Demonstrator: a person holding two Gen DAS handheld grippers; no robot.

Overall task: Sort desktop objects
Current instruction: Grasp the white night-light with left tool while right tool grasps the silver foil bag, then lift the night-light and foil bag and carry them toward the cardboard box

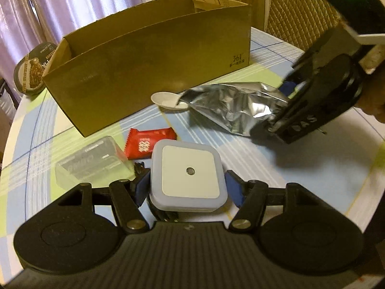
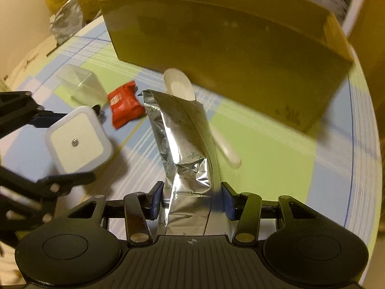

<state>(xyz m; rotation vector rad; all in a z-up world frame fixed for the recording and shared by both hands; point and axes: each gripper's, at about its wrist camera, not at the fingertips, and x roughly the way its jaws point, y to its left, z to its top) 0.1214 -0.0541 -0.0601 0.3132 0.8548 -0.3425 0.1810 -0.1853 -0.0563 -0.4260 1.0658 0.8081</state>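
Between the pads of the left gripper point(image 1: 186, 189) sits a square white night light point(image 1: 189, 175), clamped. Right gripper point(image 2: 191, 200) is closed on a silver foil pouch point(image 2: 182, 149), near the cardboard box point(image 1: 149, 72) on the worktop point(image 1: 264, 159).

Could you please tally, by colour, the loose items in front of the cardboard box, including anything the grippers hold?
White: 2, night light and spoon
Silver: 1, foil pouch
Red: 1, snack packet
Clear: 1, plastic case
Total: 5
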